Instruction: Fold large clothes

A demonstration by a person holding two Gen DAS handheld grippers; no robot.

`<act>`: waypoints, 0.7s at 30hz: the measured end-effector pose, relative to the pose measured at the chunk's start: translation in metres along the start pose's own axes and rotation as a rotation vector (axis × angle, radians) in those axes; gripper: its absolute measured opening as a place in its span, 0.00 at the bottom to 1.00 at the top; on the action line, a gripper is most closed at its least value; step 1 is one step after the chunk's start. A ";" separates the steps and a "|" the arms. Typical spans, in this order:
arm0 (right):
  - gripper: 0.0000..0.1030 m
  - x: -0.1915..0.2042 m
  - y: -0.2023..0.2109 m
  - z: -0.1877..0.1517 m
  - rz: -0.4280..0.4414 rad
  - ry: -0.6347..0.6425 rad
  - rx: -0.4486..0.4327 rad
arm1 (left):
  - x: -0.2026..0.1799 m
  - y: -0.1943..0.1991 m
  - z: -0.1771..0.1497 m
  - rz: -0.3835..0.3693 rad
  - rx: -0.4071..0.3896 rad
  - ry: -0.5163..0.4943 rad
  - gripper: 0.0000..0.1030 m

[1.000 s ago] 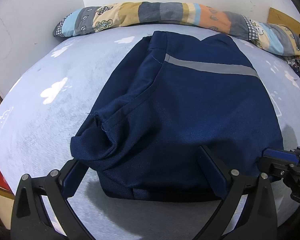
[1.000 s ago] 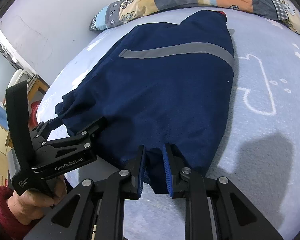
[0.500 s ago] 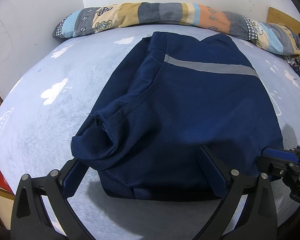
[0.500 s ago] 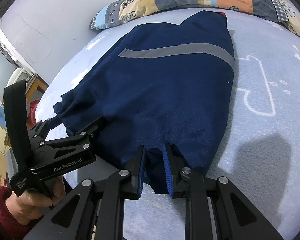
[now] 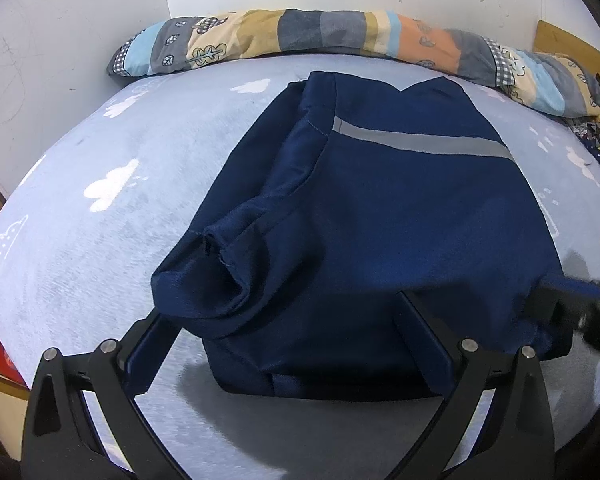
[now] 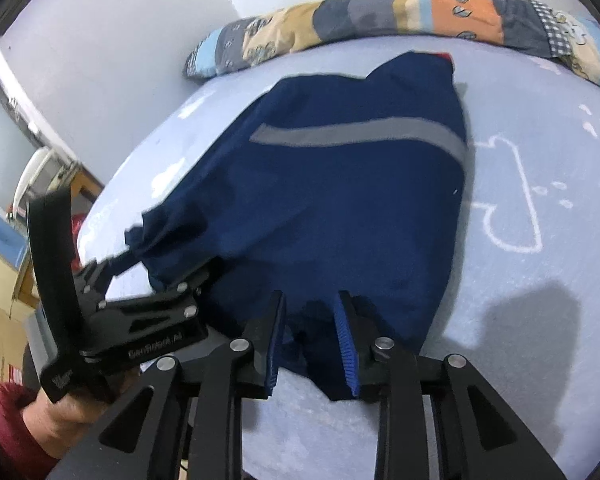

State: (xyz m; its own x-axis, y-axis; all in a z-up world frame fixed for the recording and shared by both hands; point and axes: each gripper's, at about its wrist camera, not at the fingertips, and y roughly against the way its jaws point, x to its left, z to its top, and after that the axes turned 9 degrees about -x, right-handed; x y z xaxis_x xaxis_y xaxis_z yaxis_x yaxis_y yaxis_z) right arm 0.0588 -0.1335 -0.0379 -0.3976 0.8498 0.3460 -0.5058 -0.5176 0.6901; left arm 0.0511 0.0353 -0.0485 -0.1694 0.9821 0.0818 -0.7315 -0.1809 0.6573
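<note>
The right gripper [image 6: 310, 344] has just let its jaws spread: a moment ago they pinched the near hem of the navy garment [image 6: 340, 208], and now a gap shows on either side of the cloth hanging between the blue pads, so the hold has loosened though the fabric still sits between them. The whole right-wrist view has also shifted and blurred a little, while the left-wrist view looks unchanged.

Count it up: one garment, two grippers, one long patchwork pillow.

Nearest, the left gripper [image 5: 288, 344] has its jaws spread wide, straddling the near folded edge of the garment [image 5: 380, 220]; the fabric bulges between the fingers, the left finger tucked under a rolled lip of cloth, the right finger lying on top of it. Nothing is pinched there. From the right-wrist view, the left gripper [image 6: 160, 276] sits just left of the right jaws, a hand [image 6: 56, 416] in a red sleeve gripping its handle.

Beyond both sets of jaws the garment lies folded on the pale blue bed [image 5: 100, 208], one grey stripe [image 5: 420, 142] crossing its far part. Farthest off, past the garment's top edge, the patchwork pillow [image 5: 340, 36] lies along the white wall.
</note>
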 end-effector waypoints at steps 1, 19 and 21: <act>0.28 -0.002 0.001 0.002 -0.002 -0.013 -0.011 | 0.000 0.000 0.000 -0.001 -0.001 -0.002 1.00; 0.30 -0.019 -0.006 0.012 0.009 -0.085 -0.004 | 0.001 0.003 0.002 -0.001 -0.014 -0.004 1.00; 0.30 -0.018 -0.004 0.022 0.000 -0.068 -0.030 | 0.000 0.003 0.003 -0.003 -0.017 -0.006 1.00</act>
State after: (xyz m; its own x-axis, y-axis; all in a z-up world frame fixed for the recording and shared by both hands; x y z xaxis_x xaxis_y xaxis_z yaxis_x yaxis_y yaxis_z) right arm 0.0852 -0.1446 -0.0329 -0.3456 0.8540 0.3890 -0.5290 -0.5197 0.6709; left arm 0.0502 0.0352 -0.0442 -0.1635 0.9829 0.0848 -0.7428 -0.1792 0.6451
